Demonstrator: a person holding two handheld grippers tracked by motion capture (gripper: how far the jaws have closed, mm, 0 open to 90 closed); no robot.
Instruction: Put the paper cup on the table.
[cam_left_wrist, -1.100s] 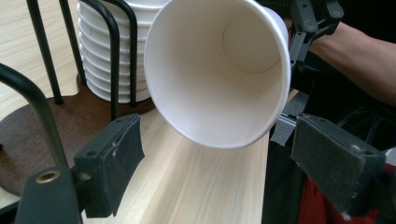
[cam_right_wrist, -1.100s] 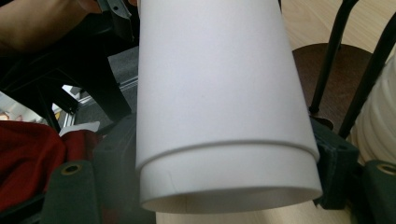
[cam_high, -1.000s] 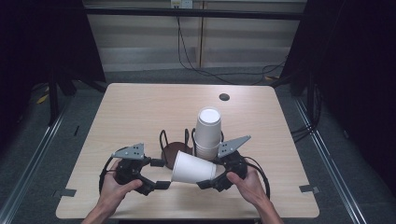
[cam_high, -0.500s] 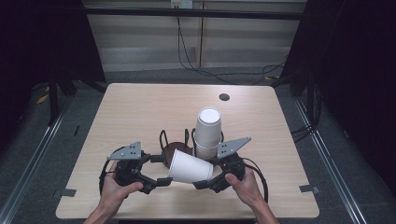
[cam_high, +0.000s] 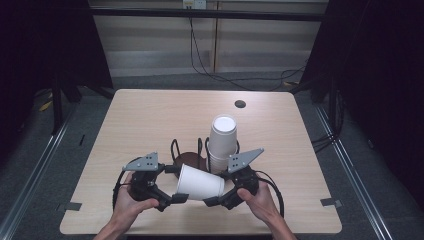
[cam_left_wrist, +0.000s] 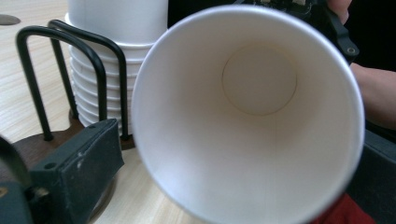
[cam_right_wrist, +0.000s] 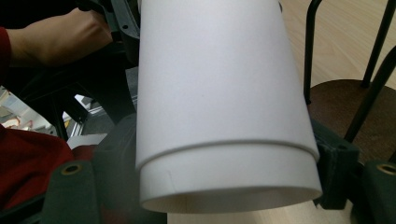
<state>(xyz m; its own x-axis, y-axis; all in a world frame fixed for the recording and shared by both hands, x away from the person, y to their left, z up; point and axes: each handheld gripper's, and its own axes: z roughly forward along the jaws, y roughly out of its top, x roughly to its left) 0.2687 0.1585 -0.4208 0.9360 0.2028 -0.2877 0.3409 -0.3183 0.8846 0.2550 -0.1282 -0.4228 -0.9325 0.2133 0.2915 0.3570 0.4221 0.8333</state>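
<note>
Your right gripper (cam_high: 212, 199) jaws clamp the cup's (cam_high: 200, 183) base, so your left gripper's (cam_high: 174, 184) jaws have just been opening off its rim.

The cup (cam_high: 200, 183) is smooth matt white paper, as is the stack of cups (cam_high: 222, 142). The rack (cam_high: 189, 154) has glossy black wire loops on a dark wooden base. The table (cam_high: 150, 120) is pale matt wood-grain. Both grippers look like matt black plastic.
</note>
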